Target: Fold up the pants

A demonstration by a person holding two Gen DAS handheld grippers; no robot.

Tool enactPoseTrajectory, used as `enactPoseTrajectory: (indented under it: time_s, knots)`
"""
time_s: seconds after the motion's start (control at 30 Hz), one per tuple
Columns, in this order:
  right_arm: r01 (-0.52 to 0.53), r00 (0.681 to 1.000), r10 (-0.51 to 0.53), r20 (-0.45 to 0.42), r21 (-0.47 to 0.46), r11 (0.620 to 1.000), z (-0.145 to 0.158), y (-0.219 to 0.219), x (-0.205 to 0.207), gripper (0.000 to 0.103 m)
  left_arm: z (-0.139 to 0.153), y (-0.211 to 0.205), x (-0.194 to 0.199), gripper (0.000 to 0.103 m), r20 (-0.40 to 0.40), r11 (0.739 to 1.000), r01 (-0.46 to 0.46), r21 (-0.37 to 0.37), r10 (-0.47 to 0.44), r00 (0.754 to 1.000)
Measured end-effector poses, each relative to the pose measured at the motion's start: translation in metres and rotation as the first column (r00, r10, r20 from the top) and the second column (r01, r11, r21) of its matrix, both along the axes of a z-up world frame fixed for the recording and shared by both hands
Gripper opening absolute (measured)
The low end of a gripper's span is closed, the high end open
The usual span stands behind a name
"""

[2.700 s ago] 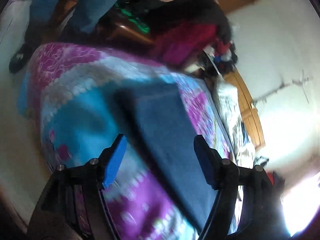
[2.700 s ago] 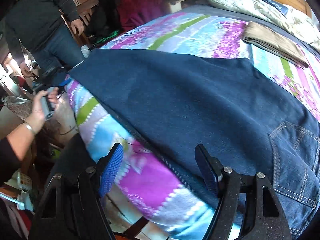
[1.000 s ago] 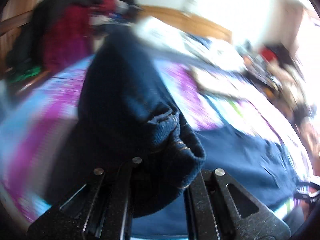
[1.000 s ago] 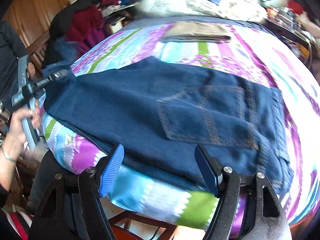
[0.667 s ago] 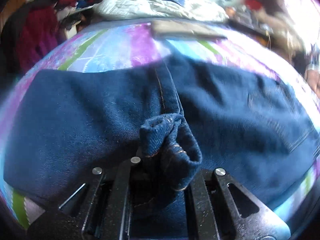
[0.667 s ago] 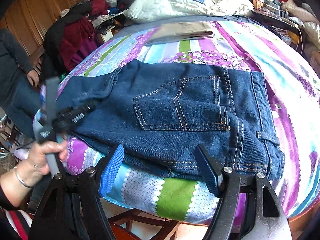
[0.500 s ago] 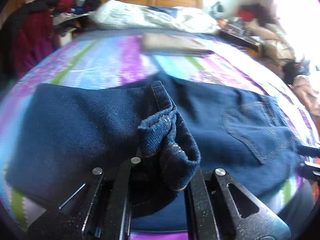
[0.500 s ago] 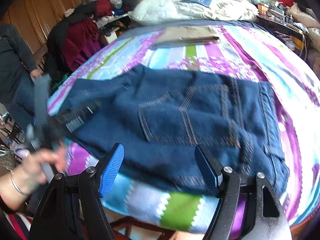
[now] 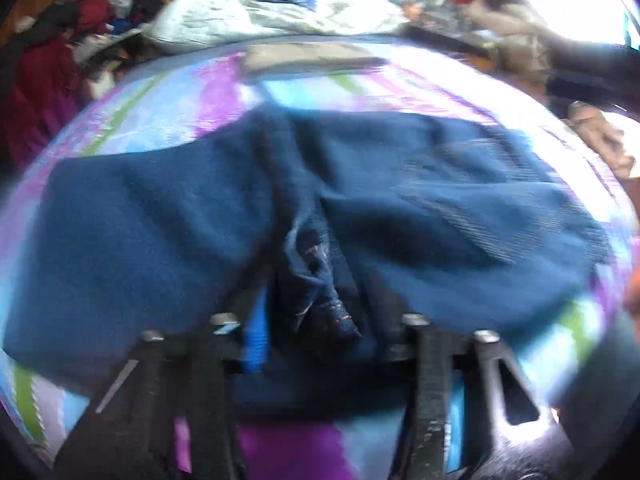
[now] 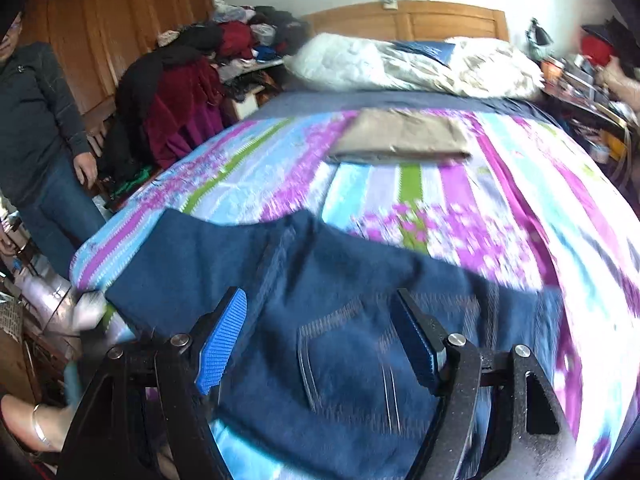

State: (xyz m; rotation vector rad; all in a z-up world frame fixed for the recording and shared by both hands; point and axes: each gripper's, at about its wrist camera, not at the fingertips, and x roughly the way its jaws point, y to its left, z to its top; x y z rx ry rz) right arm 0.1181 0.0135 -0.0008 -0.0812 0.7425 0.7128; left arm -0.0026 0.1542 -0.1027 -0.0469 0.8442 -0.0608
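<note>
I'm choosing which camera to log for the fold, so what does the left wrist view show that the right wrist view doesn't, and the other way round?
Only the left wrist view shows the left gripper, its jaws now apart with a bunched hem of the jeans lying between them. Only the right wrist view shows the right gripper, open and empty above the back pocket, plus a standing person and the wardrobe. Both show the jeans folded on the striped bedspread, the folded tan pants and the pillows.
</note>
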Motion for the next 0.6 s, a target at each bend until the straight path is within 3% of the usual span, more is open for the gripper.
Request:
enactPoseTrajectory:
  time_s: [0.07,0.13,0.23,0.3,0.33,0.37,0.4,0.43,0.47,0.5,0.53,0.6]
  knots:
    - [-0.068,0.998,0.068,-0.004,0.043,0.997,0.000,0.020,0.021,0.079,0.013,-0.002,-0.019,0.064,0.022,0.991,0.072,-0.115,-0.070,0.997]
    - [-0.183,0.977,0.193,-0.088,0.114,0.977,-0.010,0.051,0.045,0.075,0.024,0.011,-0.028,0.066,0.082,0.966,0.121,-0.228,-0.104,0.991]
    - [-0.319,0.908,0.359,-0.218,0.197,0.927,-0.038,0.108,0.081,0.061,0.020,0.049,-0.009,0.062,0.112,0.975,0.008,-0.223,0.018,0.994]
    - [-0.360,0.871,0.409,-0.274,0.211,0.909,-0.063,0.137,0.103,0.045,0.002,0.065,0.014,0.061,0.053,0.965,-0.018,-0.260,0.033,0.998]
    - [-0.351,0.864,0.390,-0.318,0.175,0.920,-0.085,0.149,0.122,0.037,-0.015,0.068,0.028,0.062,-0.004,0.960,-0.009,-0.281,0.008,1.000]
    - [-0.304,0.885,0.318,-0.339,0.095,0.948,-0.104,0.153,0.140,0.001,-0.025,0.067,0.033,0.062,-0.005,0.962,0.006,-0.273,-0.008,1.000]
    - [-0.251,0.892,0.256,-0.373,0.062,0.966,-0.121,0.151,0.161,0.000,-0.028,0.066,0.034,0.062,0.043,0.964,0.027,-0.263,-0.016,0.999]
    - [-0.208,0.868,0.245,-0.432,0.131,0.969,-0.132,0.143,0.180,0.000,-0.027,0.068,0.037,0.061,0.036,0.958,0.016,-0.288,-0.005,0.999]
    - [-0.110,0.897,0.139,-0.421,0.091,0.990,-0.131,0.134,0.192,0.000,-0.026,0.072,0.040,0.060,0.028,0.948,-0.009,-0.317,0.019,0.999]
    - [-0.090,0.901,0.124,-0.415,0.101,0.991,-0.126,0.130,0.194,0.000,-0.025,0.071,0.040,0.059,0.027,0.947,-0.010,-0.320,0.020,0.999]
    - [-0.068,0.909,0.108,-0.402,0.112,0.991,-0.117,0.126,0.191,0.008,-0.023,0.070,0.037,0.058,0.029,0.951,0.001,-0.310,0.008,1.000]
    - [-0.102,0.892,0.204,-0.403,0.261,0.960,-0.093,0.113,0.168,0.009,-0.016,0.065,0.027,0.056,0.047,0.940,0.058,-0.337,-0.045,0.998]
